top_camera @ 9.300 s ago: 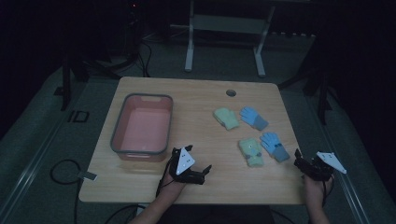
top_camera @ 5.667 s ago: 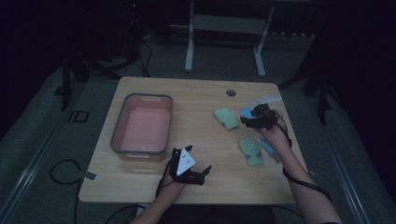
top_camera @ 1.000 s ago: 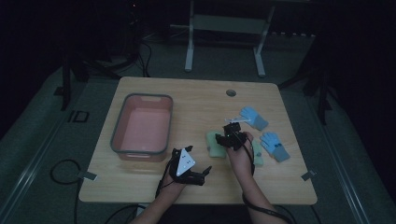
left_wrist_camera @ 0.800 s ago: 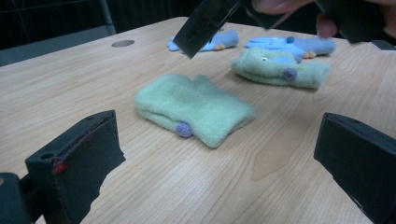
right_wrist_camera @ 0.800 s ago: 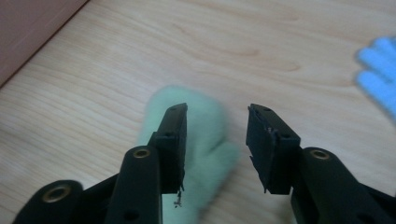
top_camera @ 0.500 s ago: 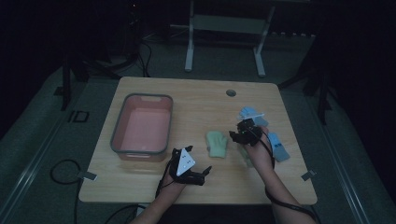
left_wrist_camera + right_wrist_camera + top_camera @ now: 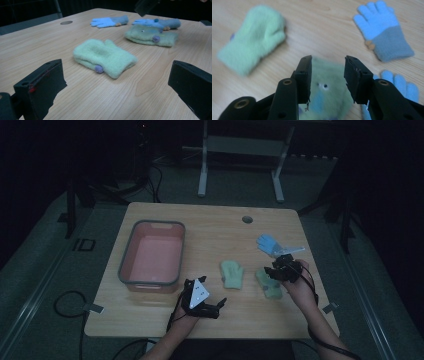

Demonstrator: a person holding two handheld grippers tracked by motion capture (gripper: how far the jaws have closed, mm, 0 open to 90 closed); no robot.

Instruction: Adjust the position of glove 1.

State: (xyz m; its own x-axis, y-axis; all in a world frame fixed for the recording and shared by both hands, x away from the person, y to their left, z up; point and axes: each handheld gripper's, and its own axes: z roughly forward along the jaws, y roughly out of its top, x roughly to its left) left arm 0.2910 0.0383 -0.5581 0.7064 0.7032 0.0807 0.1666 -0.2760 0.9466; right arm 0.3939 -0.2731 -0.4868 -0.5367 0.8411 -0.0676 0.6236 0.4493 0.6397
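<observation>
- Right gripper view: the right gripper (image 7: 327, 77), jaws parted and empty, is held over a green mitten (image 7: 329, 97); the blue glove (image 7: 397, 90) beside it could be snagged.
- Left gripper (image 7: 117, 92): jaws spread wide, nothing held.

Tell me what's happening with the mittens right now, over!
Right tool open, above second green mitten. Left tool open, resting near table edge. First green mitten lies flat mid-table. Pink bin empty. Nothing blocking.

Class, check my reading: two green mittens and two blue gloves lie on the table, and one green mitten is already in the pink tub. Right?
Not quite: the pink tub is empty in the high view. Both green mittens and both blue gloves lie on the table.
</observation>
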